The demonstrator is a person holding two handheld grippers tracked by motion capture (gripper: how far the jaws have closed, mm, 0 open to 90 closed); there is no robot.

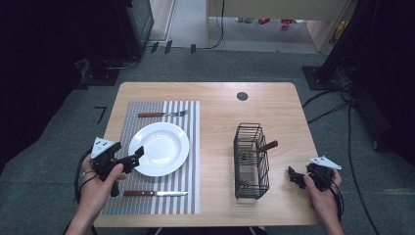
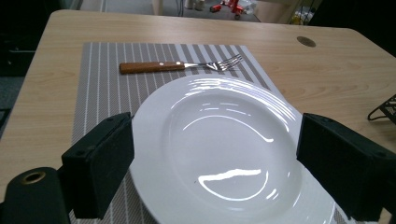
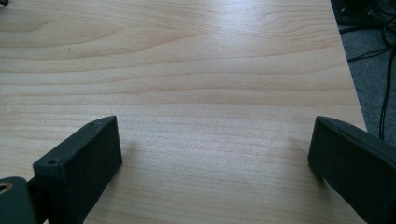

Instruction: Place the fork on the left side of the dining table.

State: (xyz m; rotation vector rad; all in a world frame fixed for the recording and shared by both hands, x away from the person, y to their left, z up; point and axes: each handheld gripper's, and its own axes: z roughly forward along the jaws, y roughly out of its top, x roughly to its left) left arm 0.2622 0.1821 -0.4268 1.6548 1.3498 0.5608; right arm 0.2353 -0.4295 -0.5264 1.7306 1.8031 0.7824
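Grey carpet and dark equipment ring a light wooden table, where a striped grey placemat covers the left half. On the mat sits a white plate, with a wooden-handled fork on the far side of it and a wooden-handled knife on the near side.

At the plate's near left rim, the left gripper hovers with its jaws spread wide; the left gripper view shows the plate lying between and beyond the two black jaws, neither one clearly touching it.

Right of the mat stands a black wire basket, with a wooden handle sticking out of its right side.

Farther right, near the table's near right corner, the right gripper is held just beside the basket, released. Its own view shows bare wood between the wide-apart jaws.
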